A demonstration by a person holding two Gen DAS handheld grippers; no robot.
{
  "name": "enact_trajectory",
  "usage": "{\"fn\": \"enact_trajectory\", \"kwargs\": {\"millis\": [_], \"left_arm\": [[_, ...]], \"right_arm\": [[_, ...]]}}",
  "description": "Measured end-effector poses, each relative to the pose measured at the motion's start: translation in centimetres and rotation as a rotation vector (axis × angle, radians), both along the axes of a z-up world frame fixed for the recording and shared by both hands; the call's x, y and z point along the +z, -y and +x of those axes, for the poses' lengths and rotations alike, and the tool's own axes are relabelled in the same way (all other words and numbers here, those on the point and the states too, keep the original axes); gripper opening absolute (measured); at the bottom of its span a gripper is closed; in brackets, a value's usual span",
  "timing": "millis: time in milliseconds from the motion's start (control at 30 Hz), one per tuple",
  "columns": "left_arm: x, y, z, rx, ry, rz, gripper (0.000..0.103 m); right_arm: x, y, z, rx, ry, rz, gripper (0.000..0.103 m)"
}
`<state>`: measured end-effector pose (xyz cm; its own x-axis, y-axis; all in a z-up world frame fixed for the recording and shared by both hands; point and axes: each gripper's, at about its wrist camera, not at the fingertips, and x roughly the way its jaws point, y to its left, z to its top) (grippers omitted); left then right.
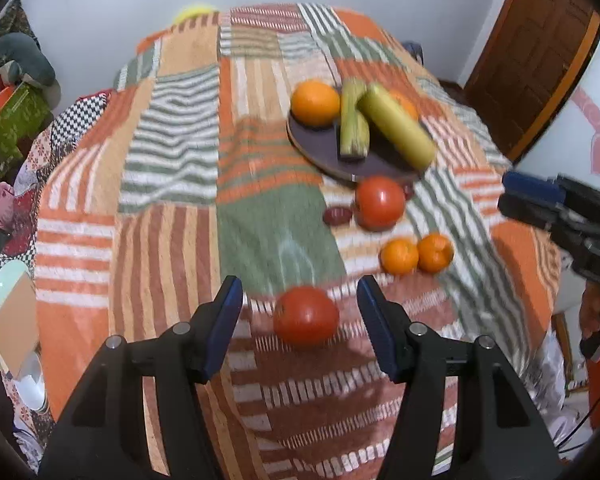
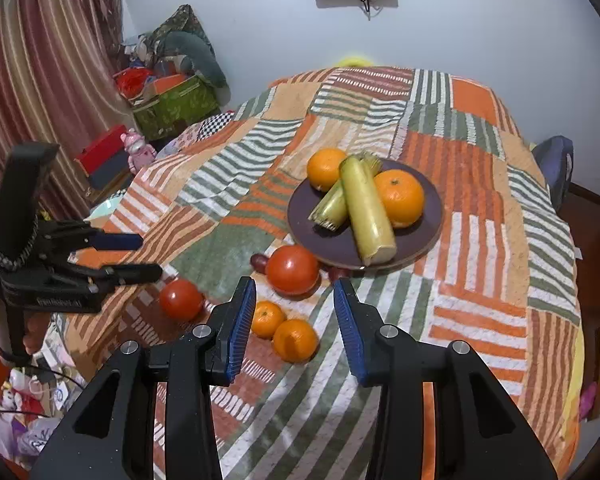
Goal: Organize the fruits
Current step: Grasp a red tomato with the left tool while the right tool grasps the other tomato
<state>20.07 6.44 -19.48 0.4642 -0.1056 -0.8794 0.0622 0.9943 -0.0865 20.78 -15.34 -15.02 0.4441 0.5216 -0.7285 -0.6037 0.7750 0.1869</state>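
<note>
A table draped in a patchwork cloth (image 2: 480, 220) of orange, green and white stripes fills both views. On it, toward one o'clock of the cloth's middle in the right wrist view, a dark round plate (image 2: 428, 216) is set. The plate carries two long yellow-green stalks (image 2: 370, 208) lying crossed, with an orange (image 2: 326, 168) at their eleven o'clock and a second orange (image 2: 400, 196) at their three o'clock.

Just off the plate's rim at seven o'clock a large tomato (image 2: 293, 269) is seen, with a small dark red fruit (image 2: 259, 261) touching it at nine o'clock. A smaller tomato (image 2: 181, 298) lies well apart at the large one's eight o'clock. Two small mandarins (image 2: 296, 339) rest side by side, touching, at six o'clock of the large tomato.

The left gripper (image 1: 300, 322) is held moderately open with nothing gripped; the smaller tomato (image 1: 306, 316) is framed between its blue pads without being touched, though this view is blurred. The right gripper (image 2: 295, 322) is likewise parted and empty, the mandarins showing on the cloth between its blue ribbed pads (image 2: 242, 320), apart from them. Each gripper is also caught from the side by the other camera, the left one (image 2: 140, 254) at nine o'clock of the right wrist view.
</note>
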Motion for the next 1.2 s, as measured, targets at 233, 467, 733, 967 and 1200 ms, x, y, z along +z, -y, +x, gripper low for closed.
{"fn": "enact_trajectory", "kwargs": {"millis": [233,467,733,967,1200], "left_arm": [[-3.2,0.8,0.3,-0.032,-0.076,-0.013,0.060],[-5.4,0.8,0.9,-0.040,-0.119,-0.039,0.060],[-6.1,0.7,0.9,-0.042,-0.093,-0.026,0.048],[-5.7,0.1,0.8,-0.036,-0.088,-0.068,0.047],[-4.5,-0.6,1.1,-0.027,-0.049,-0.087,0.047]], "right_arm": [[-1.0,-0.9,-0.4,0.003,-0.026,-0.006,0.037],[-2.7,-2.3,0.0,0.019,-0.065,-0.028,0.037],[-4.5,-3.5,1.4,0.025,-0.109,-0.037,0.037],[-6.0,-4.4,2.8,0.018,-0.150,-0.048,0.037],[-7.0,-4.6,3.8,0.004,-0.174,-0.065,0.037]]}}
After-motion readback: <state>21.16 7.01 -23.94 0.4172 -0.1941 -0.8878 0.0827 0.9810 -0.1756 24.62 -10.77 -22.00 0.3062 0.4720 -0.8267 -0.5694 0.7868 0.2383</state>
